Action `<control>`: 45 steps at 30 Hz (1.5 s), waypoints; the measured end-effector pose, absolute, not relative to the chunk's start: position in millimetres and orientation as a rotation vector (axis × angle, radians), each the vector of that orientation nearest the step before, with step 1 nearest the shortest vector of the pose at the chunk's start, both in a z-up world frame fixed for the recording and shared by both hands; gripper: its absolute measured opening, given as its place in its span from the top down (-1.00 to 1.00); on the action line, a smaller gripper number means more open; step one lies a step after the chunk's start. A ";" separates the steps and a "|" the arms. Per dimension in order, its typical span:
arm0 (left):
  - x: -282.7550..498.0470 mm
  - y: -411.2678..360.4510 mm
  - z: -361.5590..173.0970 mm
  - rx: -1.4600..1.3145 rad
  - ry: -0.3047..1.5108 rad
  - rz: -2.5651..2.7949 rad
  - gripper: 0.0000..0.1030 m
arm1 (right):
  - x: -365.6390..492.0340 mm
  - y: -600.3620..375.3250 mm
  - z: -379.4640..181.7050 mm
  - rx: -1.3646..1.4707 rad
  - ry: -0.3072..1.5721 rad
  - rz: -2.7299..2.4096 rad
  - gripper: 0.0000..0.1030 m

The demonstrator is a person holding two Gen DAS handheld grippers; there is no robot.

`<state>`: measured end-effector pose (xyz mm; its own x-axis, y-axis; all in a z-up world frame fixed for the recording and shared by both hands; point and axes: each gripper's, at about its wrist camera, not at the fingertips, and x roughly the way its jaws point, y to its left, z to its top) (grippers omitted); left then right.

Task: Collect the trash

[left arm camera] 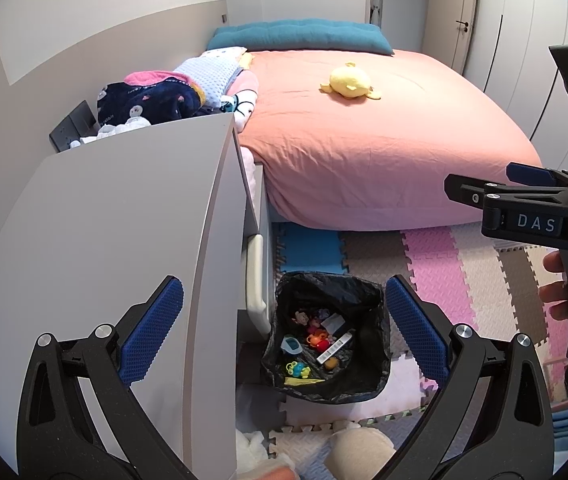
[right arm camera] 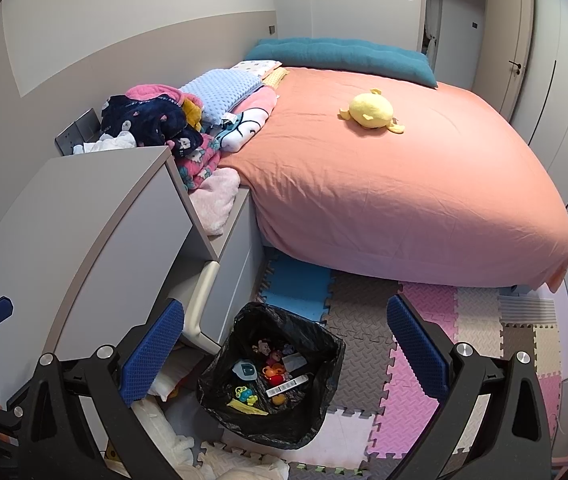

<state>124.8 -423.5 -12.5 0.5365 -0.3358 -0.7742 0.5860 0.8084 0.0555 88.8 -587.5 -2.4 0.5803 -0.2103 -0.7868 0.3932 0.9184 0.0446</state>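
Note:
A bin lined with a black bag (left arm camera: 358,300) stands on the foam floor mat beside a grey cabinet; it also shows in the right wrist view (right arm camera: 239,332). Inside lie several small colourful items and a white strip (left arm camera: 334,346) (right arm camera: 287,385). My left gripper (left arm camera: 284,332) is open and empty, high above the bin. My right gripper (right arm camera: 286,344) is open and empty, also above the bin. The right gripper's body (left arm camera: 532,208) shows at the right of the left wrist view.
A grey cabinet (left arm camera: 123,216) (right arm camera: 95,216) stands left of the bin. A bed with a pink cover (left arm camera: 364,136) (right arm camera: 384,184) carries a yellow plush (left arm camera: 350,82) (right arm camera: 372,110) and piled clothes (right arm camera: 155,120). Coloured foam tiles (right arm camera: 412,380) cover the floor. Soft toys (left arm camera: 360,448) lie near the front.

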 end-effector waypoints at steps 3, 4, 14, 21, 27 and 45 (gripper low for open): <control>124.8 -422.3 -12.2 0.330 0.840 -0.561 -0.90 | 88.8 -587.2 -2.1 0.221 0.885 -0.356 -0.96; 124.6 -422.1 -11.9 0.331 0.839 -0.562 -0.90 | 88.6 -587.4 -1.8 0.222 0.884 -0.355 -0.96; 125.4 -420.4 -10.7 0.340 0.835 -0.553 -0.90 | 88.0 -585.8 -1.9 0.224 0.884 -0.352 -0.96; 126.6 -417.1 -9.6 0.332 0.836 -0.557 -0.90 | 88.1 -585.0 -1.4 0.222 0.883 -0.353 -0.96; 125.6 -416.5 -9.7 0.343 0.826 -0.553 -0.90 | 88.0 -584.1 -1.1 0.221 0.882 -0.354 -0.96; 126.1 -411.7 -7.5 0.335 0.813 -0.569 -0.90 | 88.7 -584.3 -0.5 0.220 0.881 -0.353 -0.96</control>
